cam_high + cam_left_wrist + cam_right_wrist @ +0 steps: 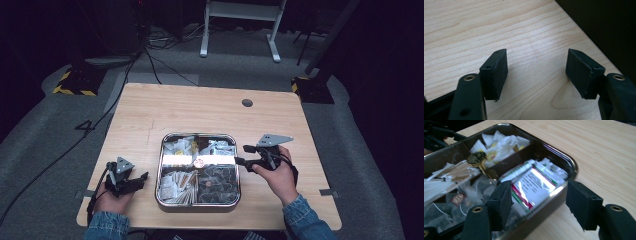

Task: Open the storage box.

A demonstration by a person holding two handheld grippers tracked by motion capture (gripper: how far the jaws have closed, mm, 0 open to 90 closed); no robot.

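Nearest the high view's camera, two blue denim sleeves point(106, 226) are seen at the bottom edge, each leading to a hand with a black hand-held gripper. The left hand-held gripper point(141, 178) is held low over the bare pale wooden counter point(200, 107), just left of the shiny rectangular metal tray point(159, 165); its jaws are spread wide apart with nothing between them, and in the left gripper view point(537, 70) bare wood grain is seen in the gap. The right hand-held gripper point(241, 155) is held at the tray's right rim, pointing left. Its jaws are likewise parted and empty; in the right gripper view point(539, 205) one jaw is seen over the tray's contents and the other outside the rim, over the counter. The tray sits near the counter's near edge, between the two hands, and is divided into compartments. A white sachet with red and green edging point(534, 185) lies in the compartment closest to the right jaws; white paper packets point(499, 143), pale wrapped sticks point(454, 173) and dark clear-wrapped tea bags point(459, 202) are held in the others.
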